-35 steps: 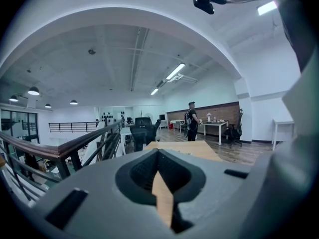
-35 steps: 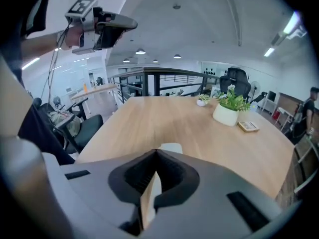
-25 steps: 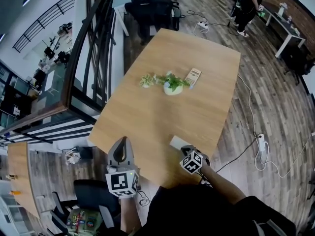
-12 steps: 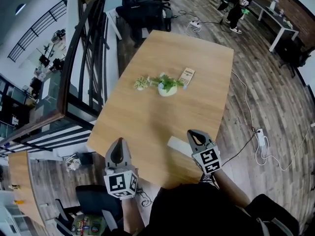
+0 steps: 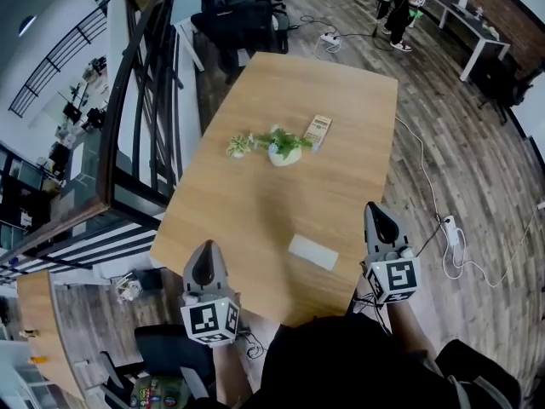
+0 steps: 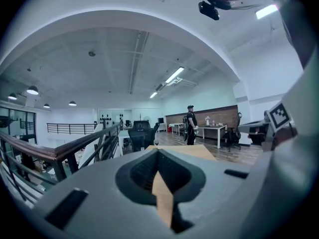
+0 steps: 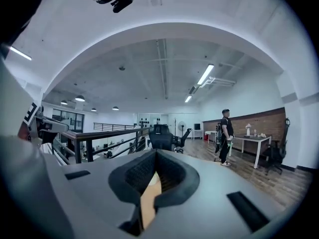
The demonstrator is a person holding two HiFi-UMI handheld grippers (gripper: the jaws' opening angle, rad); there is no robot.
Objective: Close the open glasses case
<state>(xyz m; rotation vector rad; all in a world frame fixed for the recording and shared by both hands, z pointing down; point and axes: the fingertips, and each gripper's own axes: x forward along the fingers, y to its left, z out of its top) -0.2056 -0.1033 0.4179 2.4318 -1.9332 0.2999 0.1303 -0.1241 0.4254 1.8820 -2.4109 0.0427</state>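
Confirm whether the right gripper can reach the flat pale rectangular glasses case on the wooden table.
Probably yes: the right gripper, jaws shut, hangs just right of the glasses case, with only bare wooden table between them.

the near half of the table is left bare around the glasses case, which can be reached from the front and from both sides. the middle is blocked by a potted plant, a smaller sprig just beside it and a card. a railing is set close along the left edge, and a power strip is laid on the floor at the right
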